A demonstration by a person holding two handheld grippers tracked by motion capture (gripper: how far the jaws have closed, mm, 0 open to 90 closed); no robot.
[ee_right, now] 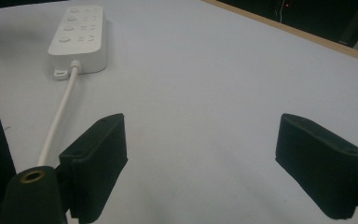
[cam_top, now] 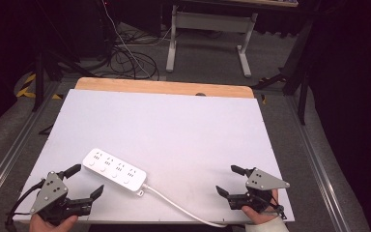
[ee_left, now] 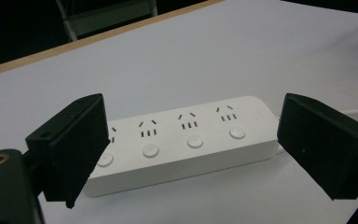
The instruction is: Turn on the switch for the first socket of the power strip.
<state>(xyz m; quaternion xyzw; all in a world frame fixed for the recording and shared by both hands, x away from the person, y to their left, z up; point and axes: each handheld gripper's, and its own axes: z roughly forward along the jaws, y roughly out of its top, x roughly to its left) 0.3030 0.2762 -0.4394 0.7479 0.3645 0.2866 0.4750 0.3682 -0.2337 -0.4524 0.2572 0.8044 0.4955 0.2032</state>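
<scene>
White tabletop – wooden far edge, power strip, grey floor, both tools' jaws spread.

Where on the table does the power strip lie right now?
In the high view the power strip lies on the near left part of the table, just ahead of the open left tongs; its cord runs toward the near edge.

No words, brand names or numbers can be read anywhere — the white power strip carries only socket slots and plain round buttons, with no legible label.
</scene>
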